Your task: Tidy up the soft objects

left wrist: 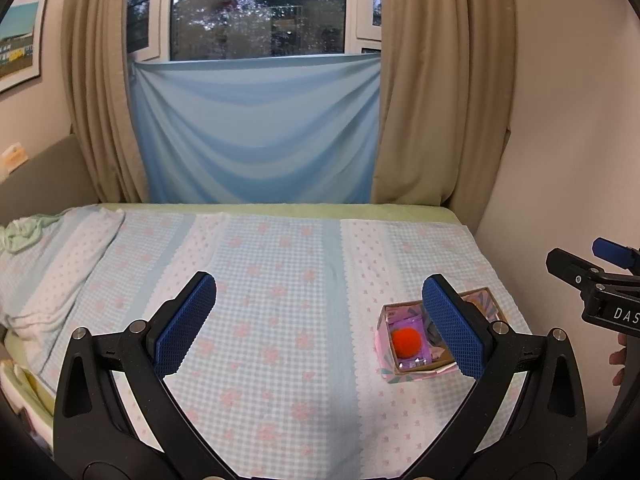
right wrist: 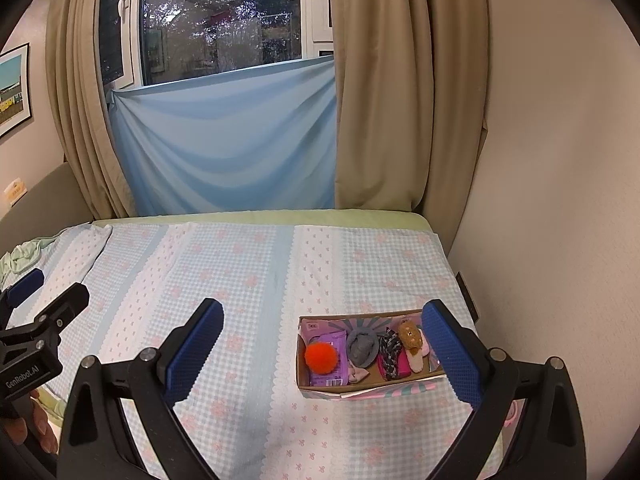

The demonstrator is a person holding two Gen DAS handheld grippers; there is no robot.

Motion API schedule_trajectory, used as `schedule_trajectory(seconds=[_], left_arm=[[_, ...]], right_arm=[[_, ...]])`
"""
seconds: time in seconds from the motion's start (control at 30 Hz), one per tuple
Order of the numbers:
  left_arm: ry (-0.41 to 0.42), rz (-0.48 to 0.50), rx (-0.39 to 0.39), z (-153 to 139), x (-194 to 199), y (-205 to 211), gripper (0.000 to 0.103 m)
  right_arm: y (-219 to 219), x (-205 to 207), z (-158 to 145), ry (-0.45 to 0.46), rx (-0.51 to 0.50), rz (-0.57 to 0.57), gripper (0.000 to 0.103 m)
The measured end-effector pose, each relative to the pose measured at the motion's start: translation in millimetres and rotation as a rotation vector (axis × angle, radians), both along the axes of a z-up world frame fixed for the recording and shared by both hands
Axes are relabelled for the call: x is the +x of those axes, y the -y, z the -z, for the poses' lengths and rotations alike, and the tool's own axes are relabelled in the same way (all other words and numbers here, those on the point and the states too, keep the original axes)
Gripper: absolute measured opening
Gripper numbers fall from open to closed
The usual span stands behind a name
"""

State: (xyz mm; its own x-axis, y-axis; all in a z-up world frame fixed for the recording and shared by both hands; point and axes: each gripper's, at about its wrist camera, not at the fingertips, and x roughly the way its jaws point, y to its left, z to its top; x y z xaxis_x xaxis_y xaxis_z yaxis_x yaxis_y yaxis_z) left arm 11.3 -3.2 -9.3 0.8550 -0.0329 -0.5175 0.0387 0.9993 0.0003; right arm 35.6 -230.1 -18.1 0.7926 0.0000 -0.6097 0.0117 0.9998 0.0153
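Observation:
A small cardboard box [right wrist: 320, 391] with a pink and teal pattern sits on the bed at the right. In it lie an orange pom-pom [right wrist: 321, 356] on a purple packet [right wrist: 329, 372], a grey fabric piece [right wrist: 362, 348], a dark braided item [right wrist: 390, 354] and a brown plush toy [right wrist: 411, 338]. The box [left wrist: 386, 320] and pom-pom [left wrist: 406, 342] also show in the left wrist view. My left gripper [left wrist: 320, 324] is open and empty above the bedspread, left of the box. My right gripper [right wrist: 322, 354] is open and empty, its right finger over the box's right end.
The bed carries a blue checked bedspread [right wrist: 240, 280] with pink flowers. A white wall [right wrist: 560, 200] runs along the right. Beige curtains [right wrist: 380, 100] and a hanging blue cloth [right wrist: 224, 140] stand behind the bed. Rumpled bedding [left wrist: 40, 260] lies at the left.

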Motion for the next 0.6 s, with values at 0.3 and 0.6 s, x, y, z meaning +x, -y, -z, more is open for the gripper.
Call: schedule_trajectory(seconds=[0.3, 0.6], left_arm=[[-0.007, -0.006, -0.001, 1.4, 2.9, -2.4, 0.103], [-0.021, -0.014, 0.023, 4.7, 9.3, -4.5, 0.103]], right_arm=[[-0.7, 0.2, -0.1, -0.001, 0.000, 0.000, 0.099], [-5.1, 4.7, -2.5, -0.006, -0.002, 0.007, 0.099]])
